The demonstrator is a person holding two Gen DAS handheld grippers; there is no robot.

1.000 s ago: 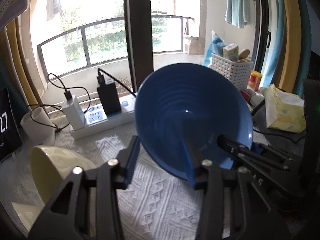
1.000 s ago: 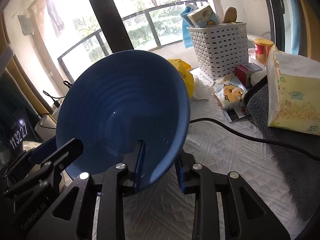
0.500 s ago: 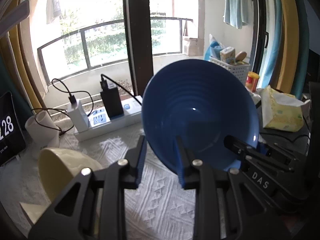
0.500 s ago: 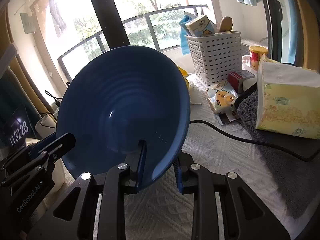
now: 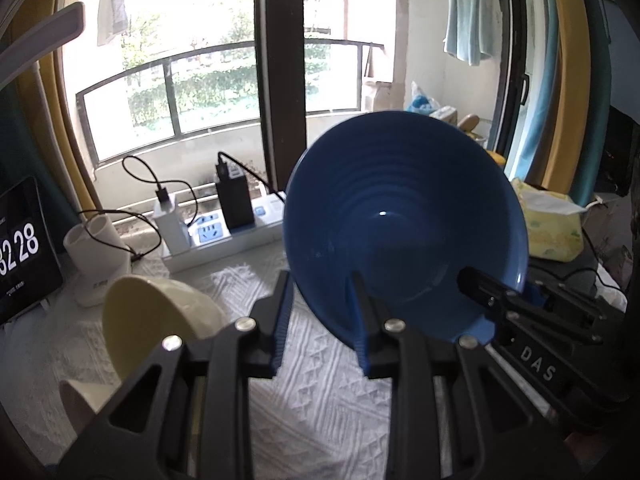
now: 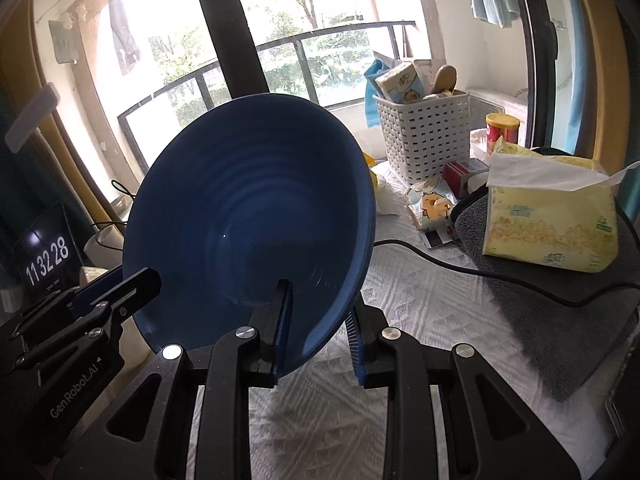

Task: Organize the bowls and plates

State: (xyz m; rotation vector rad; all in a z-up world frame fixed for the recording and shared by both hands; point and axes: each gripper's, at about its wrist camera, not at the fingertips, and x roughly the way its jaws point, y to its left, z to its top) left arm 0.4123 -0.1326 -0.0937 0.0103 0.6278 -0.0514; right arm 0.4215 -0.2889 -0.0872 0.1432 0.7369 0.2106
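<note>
Left wrist: blue bowl [image 5: 404,216] hides basket.

blue bowl [image 5: 404,216] lifted higher off the cloth, left gripper [image 5: 320,312] jaws closed onto its rim

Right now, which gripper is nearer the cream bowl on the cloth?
Left. The left gripper sits just right of the cream bowl, clamping the blue bowl; the right gripper holds its opposite rim.
</note>
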